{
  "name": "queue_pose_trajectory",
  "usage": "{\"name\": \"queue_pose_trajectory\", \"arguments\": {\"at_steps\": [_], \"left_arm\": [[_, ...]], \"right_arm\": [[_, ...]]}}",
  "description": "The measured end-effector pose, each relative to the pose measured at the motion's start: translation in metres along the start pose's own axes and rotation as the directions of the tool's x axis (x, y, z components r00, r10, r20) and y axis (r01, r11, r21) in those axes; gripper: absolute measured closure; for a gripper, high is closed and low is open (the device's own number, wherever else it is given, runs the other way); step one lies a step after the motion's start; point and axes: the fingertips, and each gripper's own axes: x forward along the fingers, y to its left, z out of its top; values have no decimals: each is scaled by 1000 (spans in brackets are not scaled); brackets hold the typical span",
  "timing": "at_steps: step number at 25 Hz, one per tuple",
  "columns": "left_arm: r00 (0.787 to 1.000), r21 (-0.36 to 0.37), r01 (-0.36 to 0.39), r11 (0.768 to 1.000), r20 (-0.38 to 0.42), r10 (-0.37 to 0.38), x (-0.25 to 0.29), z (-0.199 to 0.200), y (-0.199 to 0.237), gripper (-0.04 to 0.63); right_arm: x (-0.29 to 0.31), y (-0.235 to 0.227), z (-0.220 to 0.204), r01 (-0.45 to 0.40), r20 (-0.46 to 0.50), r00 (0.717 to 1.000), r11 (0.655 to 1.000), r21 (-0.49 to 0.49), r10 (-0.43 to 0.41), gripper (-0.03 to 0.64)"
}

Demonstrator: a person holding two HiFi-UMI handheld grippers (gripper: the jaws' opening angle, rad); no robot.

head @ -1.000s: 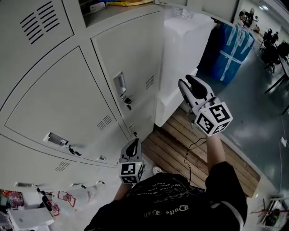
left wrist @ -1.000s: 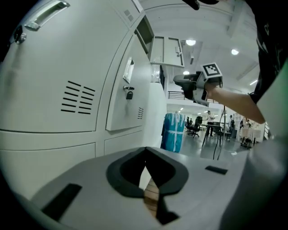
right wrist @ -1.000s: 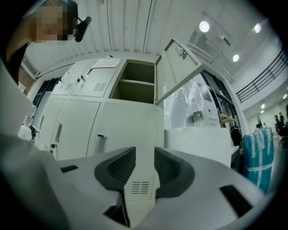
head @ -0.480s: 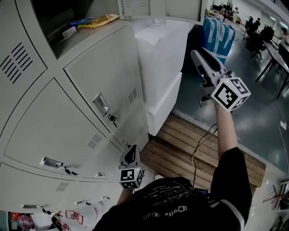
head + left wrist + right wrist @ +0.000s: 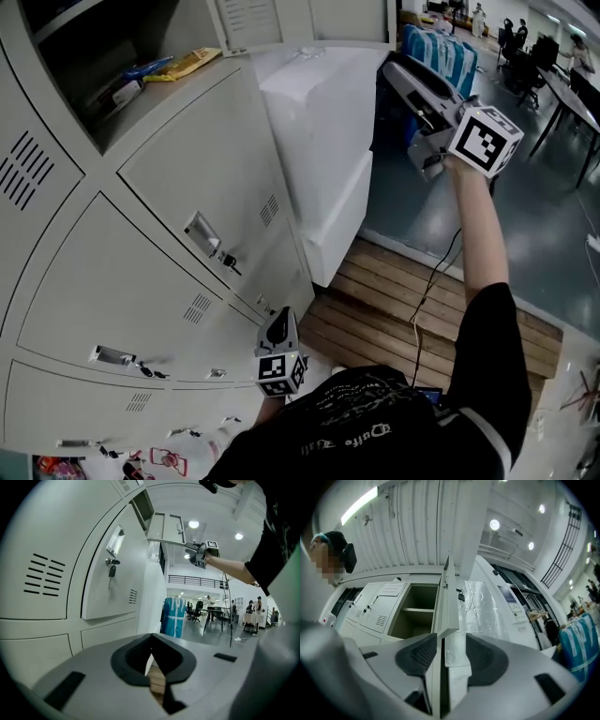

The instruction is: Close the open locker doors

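Locker door (image 5: 319, 21) open at 12 o'clock; right tool (image 5: 398, 70) has risen to it, jaws just spread around its edge without pinching; closing push looks next.

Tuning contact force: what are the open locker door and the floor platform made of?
Open locker door: probably painted sheet metal, thin folded edge, smooth pale-grey coat. Floor platform: looks like unpainted wood, brown slats with gaps.

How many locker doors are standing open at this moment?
1. The open door swings out at the top, from the compartment that holds snack packets, above a closed door. Lockers outside the frame may hide others.
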Motion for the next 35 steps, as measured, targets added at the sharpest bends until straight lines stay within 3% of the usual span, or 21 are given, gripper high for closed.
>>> {"name": "queue_pose_trajectory", "arguments": {"at_steps": [5, 8, 14, 35], "left_arm": [[999, -22, 32, 999, 24, -32, -7, 2, -1, 588], [1000, -41, 12, 999, 20, -11, -14, -3, 5, 588], [999, -75, -39, 996, 0, 39, -26, -21, 15, 588], [993, -93, -117, 989, -23, 116, -88, -43, 40, 588]], "right_arm": [[4, -1, 13, -27, 29, 999, 1000, 9, 27, 437], [5, -3, 12, -36, -9, 999, 999, -16, 36, 438], [6, 3, 17, -57, -31, 998, 998, -35, 56, 520], [-8, 83, 24, -217, 66, 974, 976, 19, 216, 526]]}}
